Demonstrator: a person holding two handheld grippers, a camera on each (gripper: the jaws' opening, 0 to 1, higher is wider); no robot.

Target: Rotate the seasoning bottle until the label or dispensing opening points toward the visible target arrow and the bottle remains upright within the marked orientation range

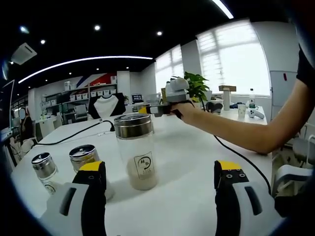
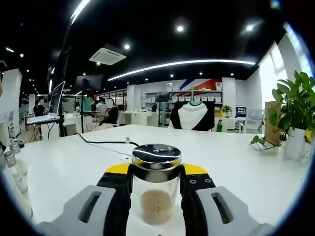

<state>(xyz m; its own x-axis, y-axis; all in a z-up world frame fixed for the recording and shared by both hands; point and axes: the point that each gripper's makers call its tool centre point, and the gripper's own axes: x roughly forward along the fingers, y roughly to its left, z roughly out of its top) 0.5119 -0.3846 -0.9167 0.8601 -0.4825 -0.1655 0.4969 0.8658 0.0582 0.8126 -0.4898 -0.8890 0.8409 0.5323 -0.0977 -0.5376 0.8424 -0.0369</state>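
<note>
seasoning bottle [image 2: 155, 189]: clear, steel lid, upright | right claw [image 2: 156, 183] grasping it | left claw [image 1: 160, 177] released

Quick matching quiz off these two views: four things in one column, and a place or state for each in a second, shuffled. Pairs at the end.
Things:
1. tall bottle
2. small jars
3. plant
4. left gripper

Place or state:
A. on the table beside the left gripper's left jaw
B. open, holding nothing
C. upright between the jaws of the right gripper
D. in a white pot near the table edge

Pairs: 1-C, 2-A, 3-D, 4-B
</note>
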